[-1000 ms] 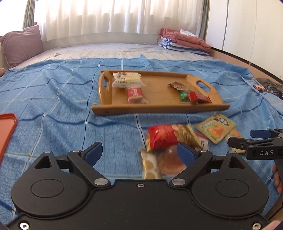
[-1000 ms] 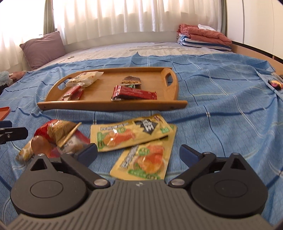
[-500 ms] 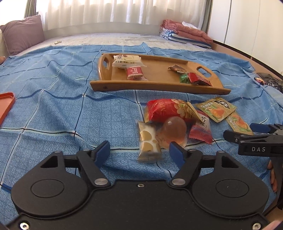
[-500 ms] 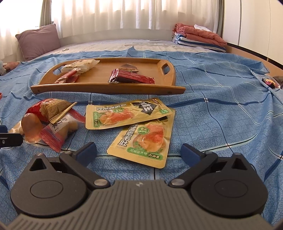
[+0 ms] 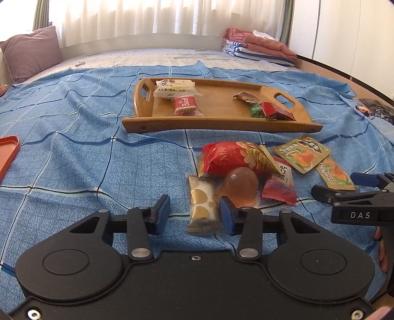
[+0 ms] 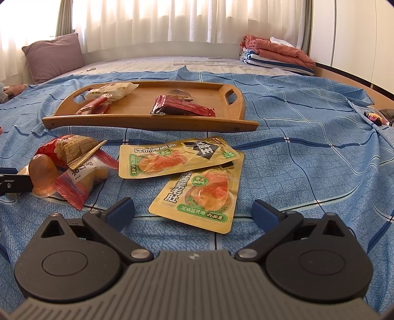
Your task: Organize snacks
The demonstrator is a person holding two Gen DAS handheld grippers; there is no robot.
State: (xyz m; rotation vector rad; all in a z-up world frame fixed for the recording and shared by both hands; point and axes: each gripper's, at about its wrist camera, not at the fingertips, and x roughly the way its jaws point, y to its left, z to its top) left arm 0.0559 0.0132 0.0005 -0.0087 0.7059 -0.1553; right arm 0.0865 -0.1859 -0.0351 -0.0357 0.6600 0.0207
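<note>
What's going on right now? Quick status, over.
Left gripper closing around gold-dotted snack packet, not yet clamped. Right gripper open over yellow pouch. Jelly cup crowds the packet.

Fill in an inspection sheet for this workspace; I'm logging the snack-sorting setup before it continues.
Surface: blue checked bedspread, wrinkled.
Job's things: wooden tray holds several wrapped snacks; loose pile in front: red chip bag, jelly cup, gold-dotted packet, red-and-white packet, two yellow pouches.
Clutter: orange tray edge at left.
Grippers: left gripper has just been closing around the gold-dotted packet, pads not yet pressing; right gripper open, over the nearer yellow pouch.
Cables: nothing seen.
Surroundings: purple pillow, folded blankets, curtains, wardrobe doors.
</note>
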